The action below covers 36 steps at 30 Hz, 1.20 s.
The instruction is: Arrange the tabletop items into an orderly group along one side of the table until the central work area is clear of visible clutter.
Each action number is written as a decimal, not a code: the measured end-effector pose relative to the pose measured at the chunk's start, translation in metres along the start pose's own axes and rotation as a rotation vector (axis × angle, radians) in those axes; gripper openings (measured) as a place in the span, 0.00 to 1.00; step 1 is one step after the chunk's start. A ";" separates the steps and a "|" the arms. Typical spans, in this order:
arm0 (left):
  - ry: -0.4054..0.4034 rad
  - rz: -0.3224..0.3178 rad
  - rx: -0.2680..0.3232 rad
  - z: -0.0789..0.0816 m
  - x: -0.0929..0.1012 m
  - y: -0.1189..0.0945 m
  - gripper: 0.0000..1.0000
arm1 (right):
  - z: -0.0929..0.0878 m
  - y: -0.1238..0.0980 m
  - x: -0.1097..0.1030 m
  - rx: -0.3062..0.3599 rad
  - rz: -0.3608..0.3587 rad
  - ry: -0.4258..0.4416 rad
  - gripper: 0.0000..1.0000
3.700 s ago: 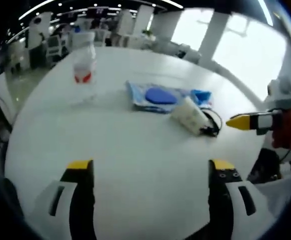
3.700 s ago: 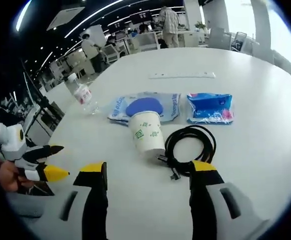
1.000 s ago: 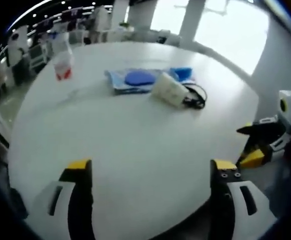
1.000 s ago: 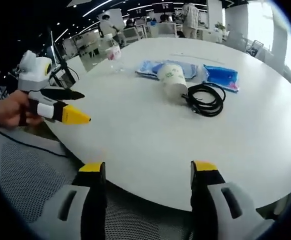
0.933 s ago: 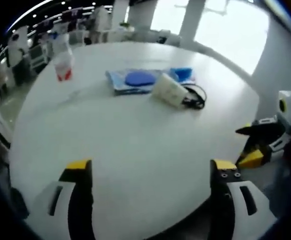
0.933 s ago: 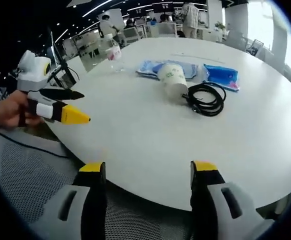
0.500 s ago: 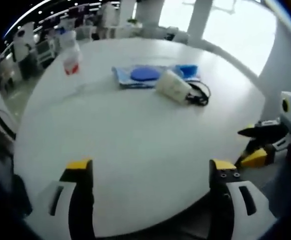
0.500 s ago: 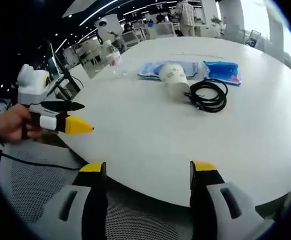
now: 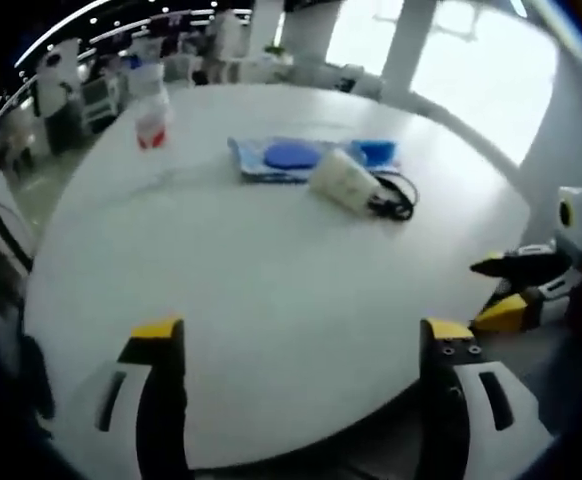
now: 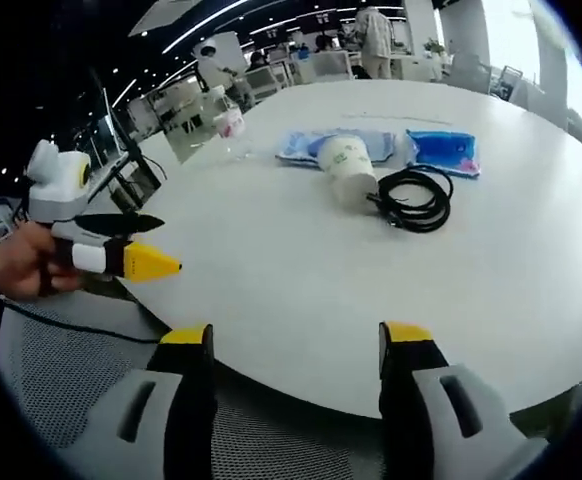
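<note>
Evidently nothing is gathered yet: both grippers, left (image 9: 296,340) and right (image 10: 296,345), hang wide and empty off the table's near edge (image 10: 301,370). The cup (image 10: 343,168), cable (image 10: 413,200), packets (image 10: 443,152) and bottle (image 10: 226,120) sit mid-table toward the far edge; next comes reaching in.

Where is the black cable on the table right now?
In the right gripper view the coiled black cable lies on the white table, right of the tipped paper cup and just below the blue packet.
</note>
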State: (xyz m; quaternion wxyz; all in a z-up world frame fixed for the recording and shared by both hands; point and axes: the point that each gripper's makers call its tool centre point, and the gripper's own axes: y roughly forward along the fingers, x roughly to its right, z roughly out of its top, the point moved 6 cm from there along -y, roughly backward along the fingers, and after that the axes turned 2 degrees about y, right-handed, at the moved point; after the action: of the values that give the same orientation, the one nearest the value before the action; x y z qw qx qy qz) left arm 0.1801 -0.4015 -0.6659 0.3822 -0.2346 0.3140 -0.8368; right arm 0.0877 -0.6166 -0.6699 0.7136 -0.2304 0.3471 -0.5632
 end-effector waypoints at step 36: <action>-0.046 -0.044 0.137 0.021 0.005 -0.016 0.92 | 0.121 0.032 0.021 -0.021 0.044 -0.168 0.61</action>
State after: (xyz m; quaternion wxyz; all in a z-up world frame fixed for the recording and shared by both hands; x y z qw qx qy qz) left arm 0.1821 -0.4043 -0.6392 0.3857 -0.2340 0.2421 -0.8590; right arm 0.2026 -0.6361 -0.6193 0.7500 -0.2769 0.2969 -0.5222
